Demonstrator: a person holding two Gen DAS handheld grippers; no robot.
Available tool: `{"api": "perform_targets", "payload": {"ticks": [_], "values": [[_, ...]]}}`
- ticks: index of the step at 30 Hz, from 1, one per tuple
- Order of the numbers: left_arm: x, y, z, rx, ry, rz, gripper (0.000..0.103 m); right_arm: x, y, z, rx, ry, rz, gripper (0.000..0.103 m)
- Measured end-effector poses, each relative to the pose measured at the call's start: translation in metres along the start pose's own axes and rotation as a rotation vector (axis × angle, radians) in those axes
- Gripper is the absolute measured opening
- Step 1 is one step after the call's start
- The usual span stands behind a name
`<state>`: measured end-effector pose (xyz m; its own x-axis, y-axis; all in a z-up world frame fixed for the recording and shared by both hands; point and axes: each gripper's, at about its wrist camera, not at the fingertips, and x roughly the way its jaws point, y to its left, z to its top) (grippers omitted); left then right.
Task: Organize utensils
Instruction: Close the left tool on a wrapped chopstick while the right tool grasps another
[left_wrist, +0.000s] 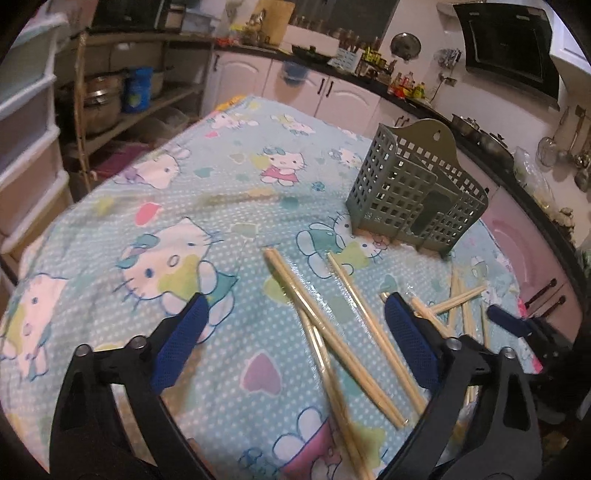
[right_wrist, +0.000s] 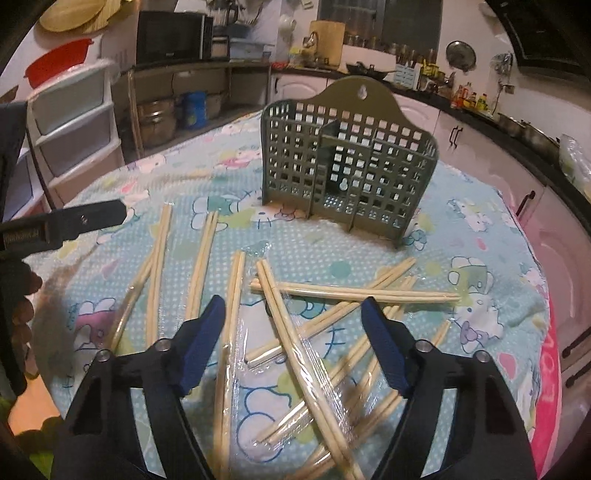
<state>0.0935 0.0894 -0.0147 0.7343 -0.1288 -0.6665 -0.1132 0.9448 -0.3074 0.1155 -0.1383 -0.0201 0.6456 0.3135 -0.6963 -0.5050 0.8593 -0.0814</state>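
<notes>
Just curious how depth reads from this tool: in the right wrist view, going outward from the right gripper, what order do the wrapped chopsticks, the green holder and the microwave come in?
1. Wrapped chopsticks, scattered on the tablecloth just beyond the right gripper.
2. Green holder, upright behind them, mid-table.
3. Microwave, on the far shelf, upper left.

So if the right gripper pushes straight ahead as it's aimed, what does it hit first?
Likely the wrapped chopsticks lying crossed between the open fingers of the right gripper; the green holder stands behind them. Depth is uncertain.
</notes>
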Motion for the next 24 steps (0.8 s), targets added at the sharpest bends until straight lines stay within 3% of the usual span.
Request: {"api": "perform_targets", "payload": {"ticks": [4,8,14,24], "values": [[0.022,0.006,0.009,-0.041,0.074,-0.043,0.068,0.012,-0.001,0.005,-0.016,0.038,0.025,0.051],[0.042,0.014,0.013,-0.092,0.140,-0.073,0.059,0.022,0.003,0.009,-0.058,0.077,0.035,0.046],[0.057,0.023,0.022,-0.131,0.184,-0.091,0.052,0.040,0.006,0.015,-0.097,0.138,0.061,0.035],[0.077,0.030,0.037,-0.173,0.239,-0.097,0.041,0.051,0.008,0.023,-0.132,0.168,0.090,0.015]]}}
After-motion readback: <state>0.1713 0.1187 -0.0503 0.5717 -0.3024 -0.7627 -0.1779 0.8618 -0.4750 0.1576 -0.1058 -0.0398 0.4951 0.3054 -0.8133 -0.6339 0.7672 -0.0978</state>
